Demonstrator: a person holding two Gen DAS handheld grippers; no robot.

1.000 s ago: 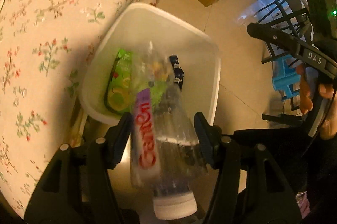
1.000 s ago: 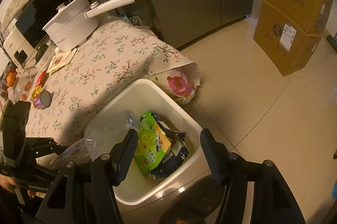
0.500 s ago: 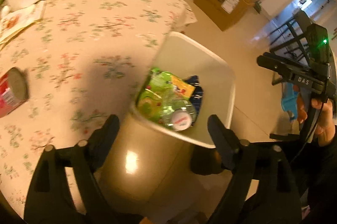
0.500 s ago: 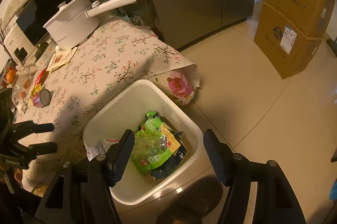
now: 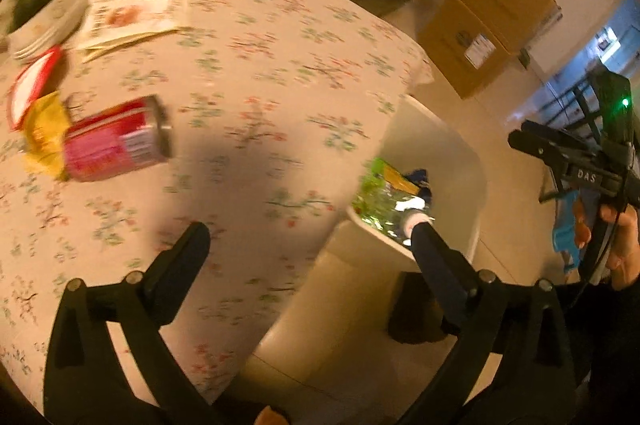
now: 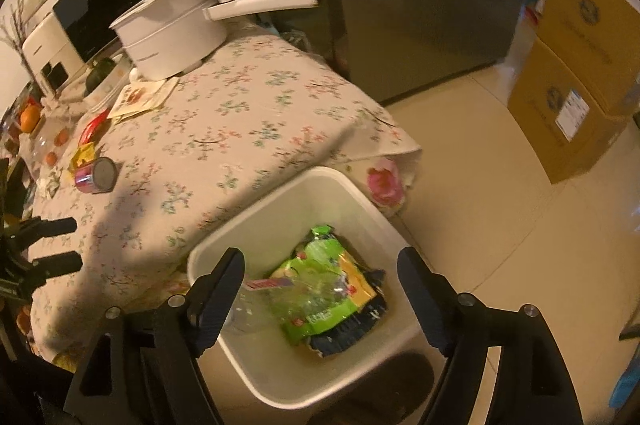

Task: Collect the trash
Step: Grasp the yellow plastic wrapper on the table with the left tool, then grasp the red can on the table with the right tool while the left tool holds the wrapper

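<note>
One bin (image 6: pixel 352 193), one bottle (image 6: pixel 256 309) inside, one can (image 5: pixel 116 141) on table.

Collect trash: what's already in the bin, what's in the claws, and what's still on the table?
Done: a plastic bottle and green wrappers lie in the white bin. In hand: nothing; both claws, left and right, are opening and empty. Left: the pink can and yellow wrapper on the table.
</note>
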